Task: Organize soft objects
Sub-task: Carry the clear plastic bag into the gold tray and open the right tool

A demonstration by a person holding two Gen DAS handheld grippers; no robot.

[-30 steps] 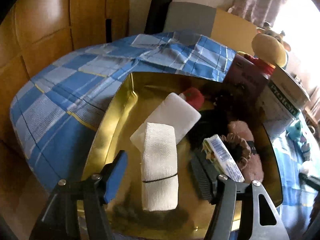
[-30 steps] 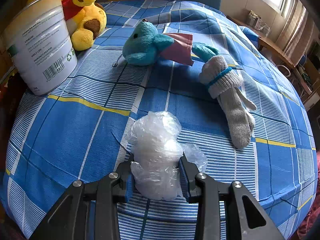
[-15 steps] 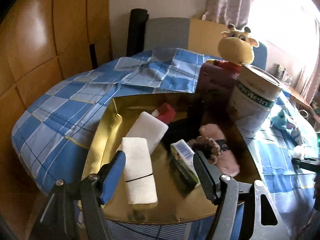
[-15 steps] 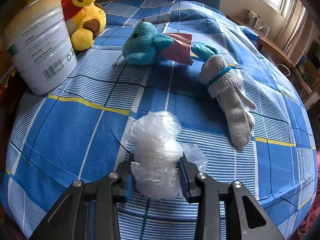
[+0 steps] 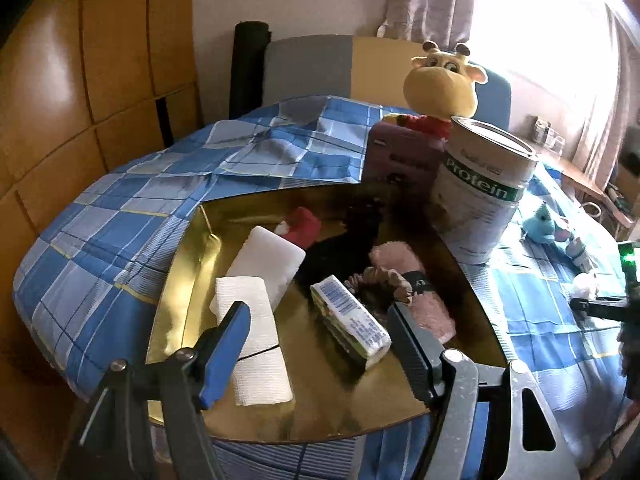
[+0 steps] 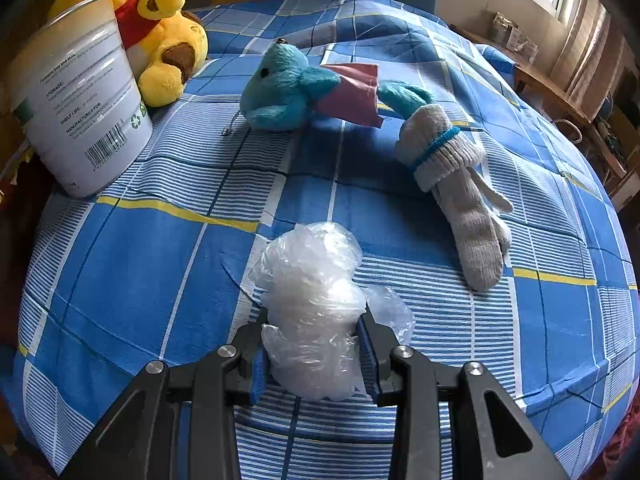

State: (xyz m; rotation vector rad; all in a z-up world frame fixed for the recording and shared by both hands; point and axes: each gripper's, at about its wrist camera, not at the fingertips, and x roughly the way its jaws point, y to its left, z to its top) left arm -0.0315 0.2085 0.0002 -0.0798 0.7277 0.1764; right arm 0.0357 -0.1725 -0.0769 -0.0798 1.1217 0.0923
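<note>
My left gripper [image 5: 318, 320] is open and hovers over the near edge of the gold tray [image 5: 188, 264], holding nothing. In the tray lie a rolled white cloth [image 5: 256, 336], a white pad [image 5: 268, 260], a tissue pack [image 5: 352, 320], a brown scrunchie [image 5: 380, 280], a pink cloth [image 5: 416, 292] and a red sock [image 5: 304, 228]. My right gripper [image 6: 314, 320] is shut on a crumpled clear plastic bag [image 6: 312, 284], low over the blue checked bedspread [image 6: 140, 248]. Beyond it lie a blue plush toy [image 6: 284, 88] and a grey knit sock [image 6: 460, 184].
A white protein tin [image 5: 484, 188] stands just right of the tray, with a purple box [image 5: 400, 156] and a yellow plush [image 5: 440, 88] behind it. The tin [image 6: 80, 108] and yellow plush [image 6: 168, 44] sit at the far left in the right wrist view. Wooden panelling lines the left.
My left gripper has drawn back and up from the tray, leaving the rolled white cloth lying there, and its jaws stand a little wider. The right gripper and the plastic bag have not moved.
</note>
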